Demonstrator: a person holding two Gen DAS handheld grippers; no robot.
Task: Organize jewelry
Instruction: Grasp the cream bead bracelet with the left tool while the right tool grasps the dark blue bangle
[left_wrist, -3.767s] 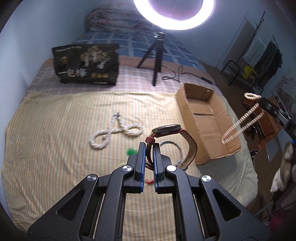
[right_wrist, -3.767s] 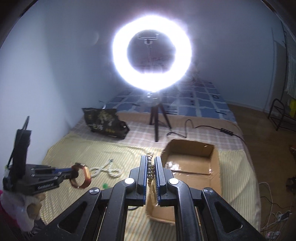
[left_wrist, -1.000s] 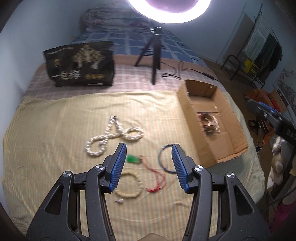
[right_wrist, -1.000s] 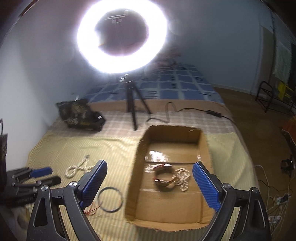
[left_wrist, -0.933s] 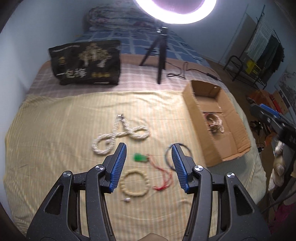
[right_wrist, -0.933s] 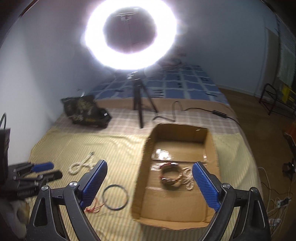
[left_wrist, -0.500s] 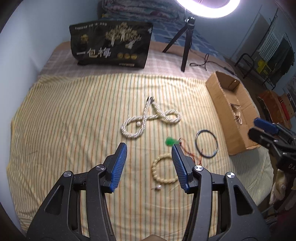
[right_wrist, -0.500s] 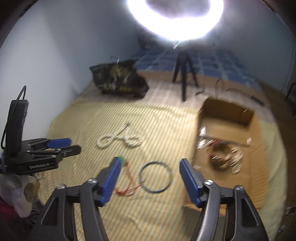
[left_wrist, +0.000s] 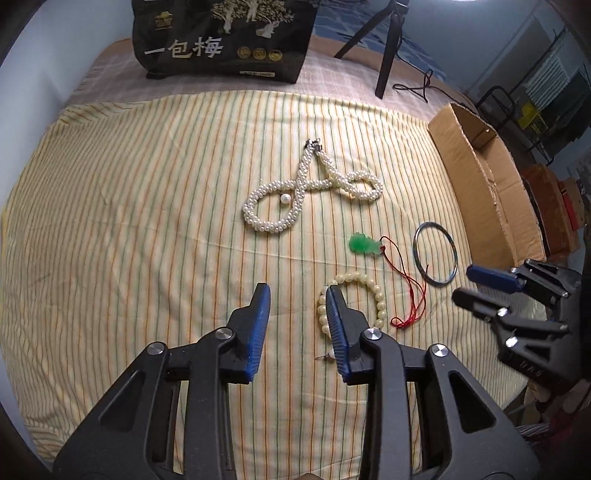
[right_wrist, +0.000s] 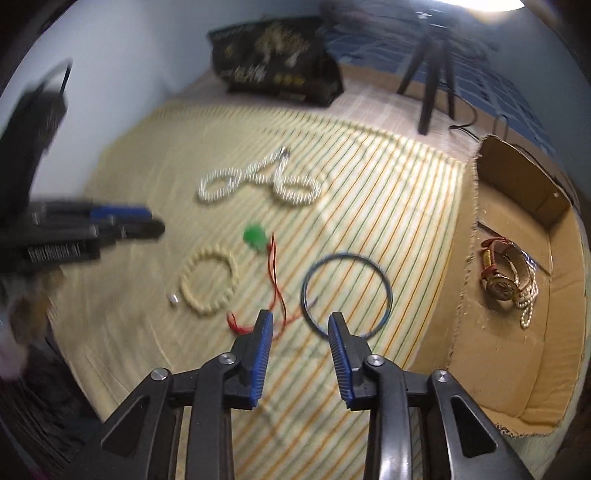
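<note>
On the striped cloth lie a white pearl necklace (left_wrist: 310, 197), a green pendant (left_wrist: 364, 245) on a red cord (left_wrist: 408, 291), a cream bead bracelet (left_wrist: 352, 304) and a dark bangle (left_wrist: 436, 258). My left gripper (left_wrist: 297, 295) is open and empty, low over the cloth, its right finger beside the bead bracelet. My right gripper (right_wrist: 300, 319) is open and empty, just short of the bangle (right_wrist: 346, 293) and the red cord (right_wrist: 275, 291). A watch (right_wrist: 498, 275) and a pearl strand (right_wrist: 528, 291) lie in the cardboard box (right_wrist: 461, 280).
A black printed bag (left_wrist: 225, 38) stands at the far edge of the cloth. A tripod (left_wrist: 386, 40) with a cable stands behind, right of the bag. The box's side wall (left_wrist: 480, 184) is at the right. A small loose pearl stud (left_wrist: 325, 356) lies by the left finger.
Both grippers have let go of the watch and pearl strand, which now lie in the box. Both moved left and down to the jewelry on the cloth, and the right jaws have narrowed.
</note>
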